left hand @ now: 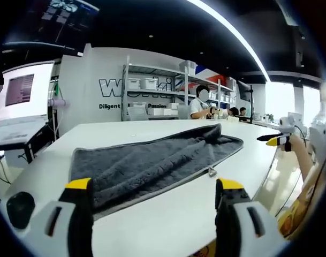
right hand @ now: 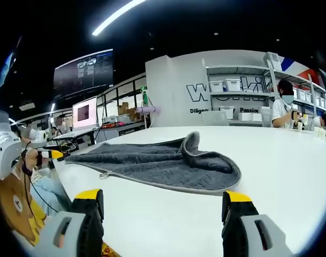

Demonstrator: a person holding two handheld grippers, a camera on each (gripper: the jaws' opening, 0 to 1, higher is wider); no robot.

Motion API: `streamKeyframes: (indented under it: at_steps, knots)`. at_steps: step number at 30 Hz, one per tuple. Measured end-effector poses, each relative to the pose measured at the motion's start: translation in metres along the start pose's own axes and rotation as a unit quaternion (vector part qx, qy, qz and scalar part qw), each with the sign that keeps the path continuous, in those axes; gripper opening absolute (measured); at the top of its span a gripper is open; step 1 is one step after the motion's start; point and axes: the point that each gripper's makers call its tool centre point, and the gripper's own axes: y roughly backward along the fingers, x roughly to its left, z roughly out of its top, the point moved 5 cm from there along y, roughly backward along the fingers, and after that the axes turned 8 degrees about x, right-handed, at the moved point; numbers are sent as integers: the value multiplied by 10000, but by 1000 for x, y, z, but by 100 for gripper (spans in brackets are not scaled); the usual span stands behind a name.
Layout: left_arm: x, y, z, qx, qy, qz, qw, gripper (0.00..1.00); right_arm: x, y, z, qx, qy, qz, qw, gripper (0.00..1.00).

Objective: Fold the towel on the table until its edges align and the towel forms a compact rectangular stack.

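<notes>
We judged the folding barely begun: the grey towel (left hand: pixel 152 160) lay loosely doubled, edges unaligned, on the white counter (left hand: pixel 184 219), both tongs (left hand: pixel 152 198) (right hand: pixel 163 206) spread empty short of it.

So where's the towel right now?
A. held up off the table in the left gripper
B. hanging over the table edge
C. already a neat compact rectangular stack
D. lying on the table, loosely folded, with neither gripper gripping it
D: the dark grey towel lies rumpled and partly folded over on the white table, while the left gripper and the right gripper both stand open short of it, with nothing between their jaws.
</notes>
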Motion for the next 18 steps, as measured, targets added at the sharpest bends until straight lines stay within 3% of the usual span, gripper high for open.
streamKeyframes:
  at_steps: [11, 18]
  knots:
    - [0, -4, -2, 57, -3, -66, 10000, 99, -1, -5, 7, 21, 62, 17, 10000, 96]
    - [-1, -6, -3, 65, -9, -91, 9999, 99, -1, -18, 26, 8, 314, 68, 9995, 95]
